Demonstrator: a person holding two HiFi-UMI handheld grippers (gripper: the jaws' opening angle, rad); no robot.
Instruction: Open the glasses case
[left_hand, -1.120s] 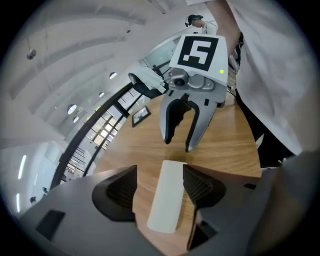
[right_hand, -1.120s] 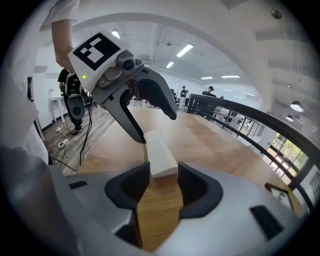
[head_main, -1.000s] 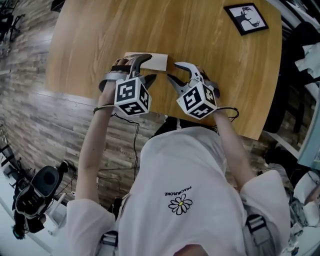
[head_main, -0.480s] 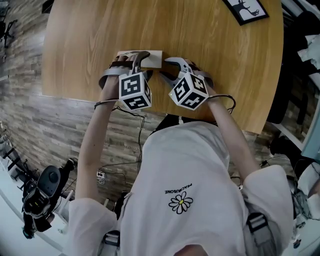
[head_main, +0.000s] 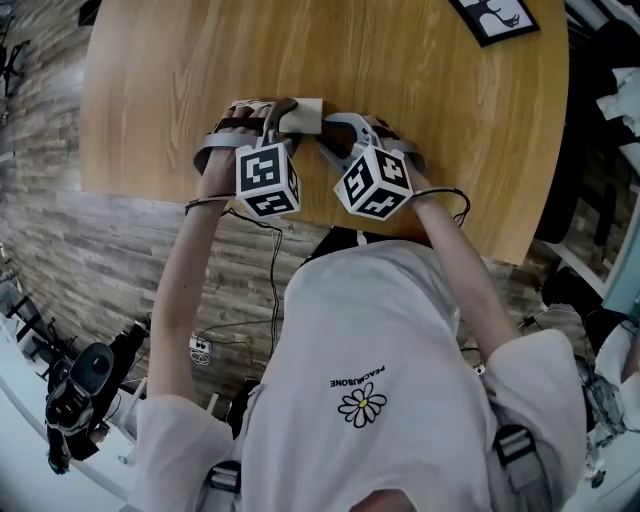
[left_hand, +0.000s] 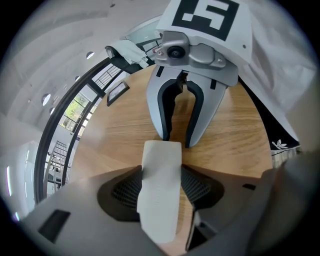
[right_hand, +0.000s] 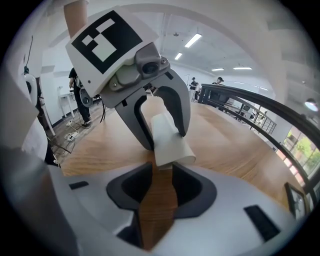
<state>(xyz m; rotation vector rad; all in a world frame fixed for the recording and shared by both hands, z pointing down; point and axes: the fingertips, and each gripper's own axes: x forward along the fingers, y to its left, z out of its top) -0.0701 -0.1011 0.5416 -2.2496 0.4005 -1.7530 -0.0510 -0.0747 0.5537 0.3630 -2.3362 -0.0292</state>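
Observation:
A cream glasses case lies on the wooden table near its front edge. My left gripper straddles its left end and the jaws are closing. In the left gripper view the case runs lengthwise between the dark pads, which meet both its long sides. My right gripper faces it from the right, jaws also closing. In the right gripper view the case's near end sits just at the fingertips, with bare wood showing in the gap behind them.
A black-framed picture lies at the table's far right. The table's front edge runs right under my hands, with plank floor and cables below. A dark railing and distant people stand beyond the table.
Both grippers have sunk down onto the table and drawn together at the case's two ends. Their jaws stand a little narrower than before.

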